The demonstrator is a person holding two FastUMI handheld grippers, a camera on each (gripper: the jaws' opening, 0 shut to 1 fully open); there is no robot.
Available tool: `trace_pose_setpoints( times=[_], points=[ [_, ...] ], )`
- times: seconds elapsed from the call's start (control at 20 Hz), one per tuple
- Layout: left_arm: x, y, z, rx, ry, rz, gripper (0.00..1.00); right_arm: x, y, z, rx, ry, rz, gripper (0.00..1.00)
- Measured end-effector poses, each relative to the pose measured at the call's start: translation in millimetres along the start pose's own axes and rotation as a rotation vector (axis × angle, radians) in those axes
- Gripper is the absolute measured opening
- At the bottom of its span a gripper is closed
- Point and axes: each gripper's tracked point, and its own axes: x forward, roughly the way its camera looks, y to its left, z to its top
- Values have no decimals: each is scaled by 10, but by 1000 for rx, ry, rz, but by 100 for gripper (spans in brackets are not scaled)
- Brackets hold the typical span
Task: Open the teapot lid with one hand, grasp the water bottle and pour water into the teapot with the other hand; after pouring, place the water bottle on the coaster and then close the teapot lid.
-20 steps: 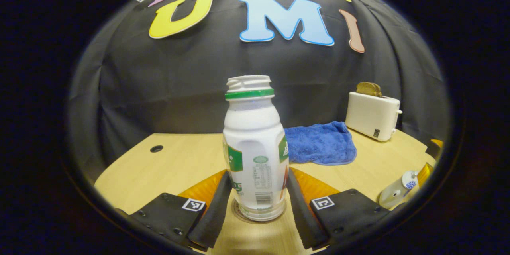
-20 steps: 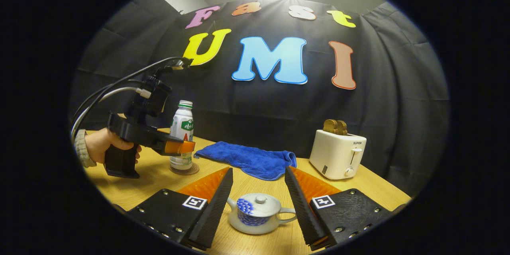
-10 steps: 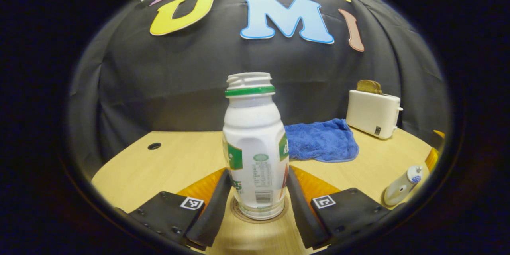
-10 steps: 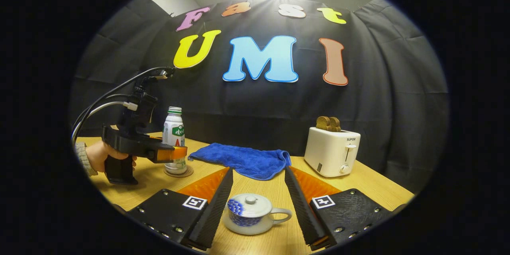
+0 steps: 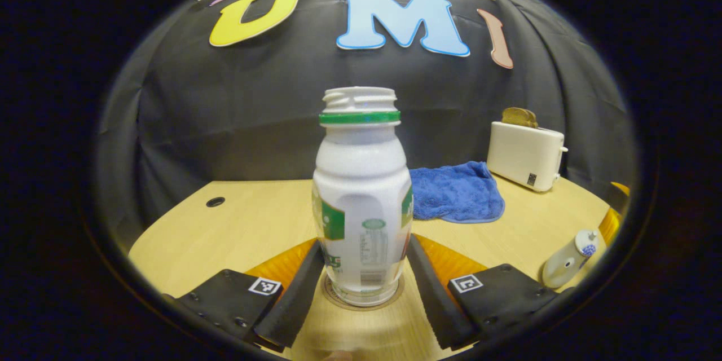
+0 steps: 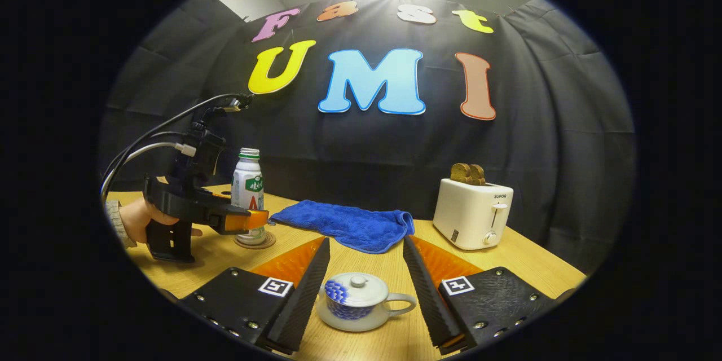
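While upright on coaster (image 5: 361, 300), water bottle (image 5: 362, 197), perhaps gripped.

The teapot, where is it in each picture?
Left gripper view: the teapot sits at the far right edge, low down, leaning because of the lens, with its lid on.
Right gripper view: it stands at the bottom middle, between the right gripper fingers, which do not touch it.
Shared landmark: the blue towel on the table, with the white toaster beside it.
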Motion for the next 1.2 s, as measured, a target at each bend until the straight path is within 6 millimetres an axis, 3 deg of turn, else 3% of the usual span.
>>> trace_pose_setpoints(
  times=[0.2,0.65,0.95,1.0,1.05,1.2],
  points=[
    [-89,-20,-10,20,-2,-10,99,-6,-8,21,3,-5,-2,81],
    [-463,1,-26,33,-21,4,99,-17,46,33,7,-8,16,81],
    [-1066,-90,22,-13,-110,10,99,-191,124,26,4,-19,-8,81],
    [-1179,-137,14,-22,-127,8,93,-249,174,12,15,-17,-3,81],
    [-1286,-176,11,-28,-148,15,99,-299,232,18,14,-19,0,81],
    [-1621,-285,11,-37,-203,21,99,-467,302,18,-2,-29,-8,81]
  ],
)
